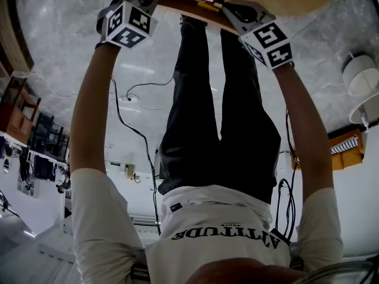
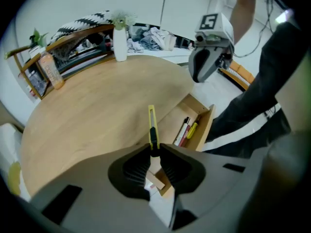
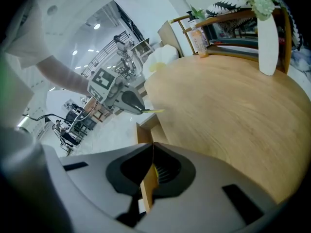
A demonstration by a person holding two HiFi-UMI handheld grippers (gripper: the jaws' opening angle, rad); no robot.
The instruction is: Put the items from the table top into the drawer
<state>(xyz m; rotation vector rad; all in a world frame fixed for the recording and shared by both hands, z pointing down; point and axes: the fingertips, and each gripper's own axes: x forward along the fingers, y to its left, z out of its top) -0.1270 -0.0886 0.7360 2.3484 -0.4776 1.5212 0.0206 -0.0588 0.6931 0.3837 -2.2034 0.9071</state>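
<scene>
yellow utility knife [image 2: 152, 127] with a black slider sits pinched in the left tongs [image 2: 154, 152]. the jaws are closed narrow on its lower end and most of the handle sticks out past the tips. it hangs in the air over the rim of the counter [image 2: 97, 115], right where the open drawer [image 2: 204, 125] comes out, and touches neither. inside the drawer lie a few pens [image 2: 187, 129] side by side: one yellow, one red, one white with a dark cap.

the right tongs [image 3: 151, 147] have their tips together with nothing pinched between them. the drawer's wooden wall shows through the gap below the tips. from the left gripper view these tongs hover above the drawer's far corner, apart from the knife.

the counter is round, pale wood and mostly bare. at its far edge stands a white vase [image 2: 119, 42] of small flowers. an orange bottle [image 2: 51, 69] stands off to one side. a wooden shelf [image 2: 77, 40] of clutter runs behind them. the floor [image 1: 331, 28] is grey and marbled, and the person's dark trousers [image 1: 219, 117] stand by the drawer.
</scene>
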